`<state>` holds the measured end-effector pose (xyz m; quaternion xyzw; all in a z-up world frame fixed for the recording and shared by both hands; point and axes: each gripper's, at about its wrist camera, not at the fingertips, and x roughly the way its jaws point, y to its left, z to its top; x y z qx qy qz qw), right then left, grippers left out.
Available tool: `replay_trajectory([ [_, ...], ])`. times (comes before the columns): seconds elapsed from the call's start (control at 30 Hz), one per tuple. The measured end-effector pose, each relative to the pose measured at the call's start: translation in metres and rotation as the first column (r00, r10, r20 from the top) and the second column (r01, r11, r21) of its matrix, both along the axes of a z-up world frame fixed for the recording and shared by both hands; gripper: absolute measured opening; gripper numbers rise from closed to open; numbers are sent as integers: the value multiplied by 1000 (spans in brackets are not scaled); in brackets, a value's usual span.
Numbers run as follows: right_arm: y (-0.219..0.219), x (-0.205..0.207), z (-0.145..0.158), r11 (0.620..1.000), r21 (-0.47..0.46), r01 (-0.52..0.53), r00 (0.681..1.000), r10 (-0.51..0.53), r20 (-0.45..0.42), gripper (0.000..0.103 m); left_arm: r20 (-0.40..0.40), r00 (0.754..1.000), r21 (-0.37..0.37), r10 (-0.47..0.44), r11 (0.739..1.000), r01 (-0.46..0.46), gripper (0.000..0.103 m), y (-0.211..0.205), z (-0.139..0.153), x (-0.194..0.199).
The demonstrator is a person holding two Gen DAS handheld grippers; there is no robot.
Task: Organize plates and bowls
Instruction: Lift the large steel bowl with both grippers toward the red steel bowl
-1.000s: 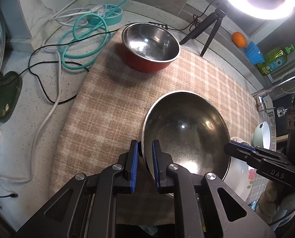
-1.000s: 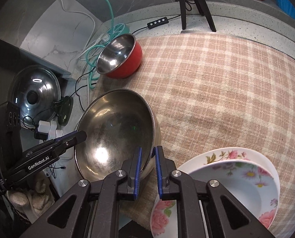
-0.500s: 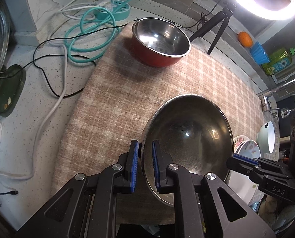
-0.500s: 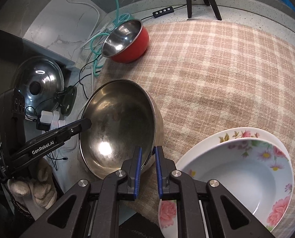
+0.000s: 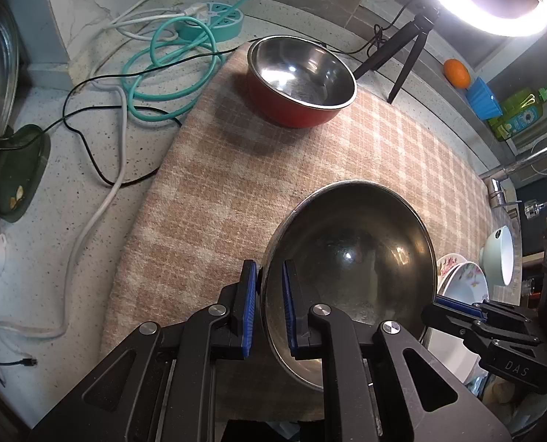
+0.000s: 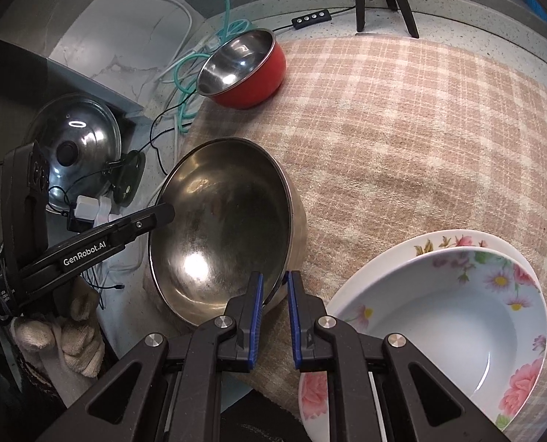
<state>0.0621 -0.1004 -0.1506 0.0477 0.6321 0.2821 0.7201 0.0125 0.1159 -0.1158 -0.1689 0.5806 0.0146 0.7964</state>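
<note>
Both grippers clamp opposite edges of one large steel bowl over the checked cloth.

The left gripper (image 5: 268,304) has its blue pads closed narrowly on the near-left rim of the steel bowl (image 5: 350,269), one pad inside the bowl and one outside. The right gripper (image 6: 273,311) pinches the opposite rim of the same bowl (image 6: 222,235) the same way. The bowl is tilted, above the near-left part of the checked cloth (image 6: 402,140) that covers the bench (image 5: 52,199); whether it touches the cloth, I cannot tell. A red bowl with a steel inside (image 5: 301,81) stands upright at the far-left corner of the cloth, well apart. Two stacked floral plates (image 6: 450,324) lie just beside the steel bowl on the right. A gloved hand (image 6: 63,335) holds the left gripper.
</note>
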Motion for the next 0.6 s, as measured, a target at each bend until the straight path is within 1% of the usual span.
replay_trajectory([
  [0.27, -3, 1, 4, 1000, 0, 1, 1000, -1, 17, 12, -8, 1000, -6, 9, 1000, -9, 12, 2, -2, -2],
  [0.37, -6, 2, 8, 1000, -4, 9, 999, -9, 35, 12, -2, 1000, -8, 18, 1000, -18, 12, 5, 0, -3],
  [0.47, -9, 4, 11, 1000, 4, 17, 999, -17, 35, 12, 1, 1000, -19, 23, 1000, -23, 12, 7, 2, -3],
  [0.6, -13, 5, 13, 1000, 8, 26, 999, -26, 39, 12, 12, 1000, -11, 25, 1000, -25, 12, 7, 5, -4],
])
